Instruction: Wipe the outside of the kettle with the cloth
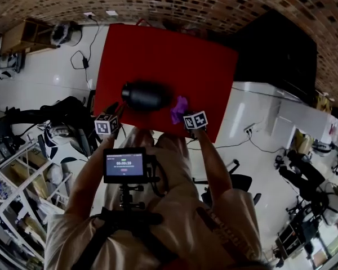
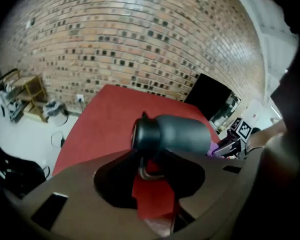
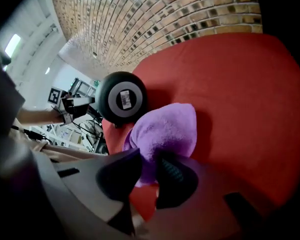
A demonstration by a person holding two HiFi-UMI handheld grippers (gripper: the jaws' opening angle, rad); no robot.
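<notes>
A dark grey kettle (image 1: 146,95) lies on its side on the red table (image 1: 174,55). In the left gripper view the kettle (image 2: 175,134) has its mouth toward the left, and its thin handle (image 2: 147,171) sits in the gap of my left gripper (image 2: 152,176). The jaws stand apart and do not press on the handle. My right gripper (image 3: 150,166) is shut on a purple cloth (image 3: 165,129), which bunches up just in front of the kettle's round base (image 3: 122,98). In the head view the cloth (image 1: 179,108) hangs beside the kettle's right end.
A black panel (image 1: 281,49) stands off the table's right edge, with a brick wall behind. Wire shelves (image 1: 17,179) and dark gear crowd the floor at left. An office chair (image 1: 236,181) sits at right. A chest-mounted camera (image 1: 124,165) is below my arms.
</notes>
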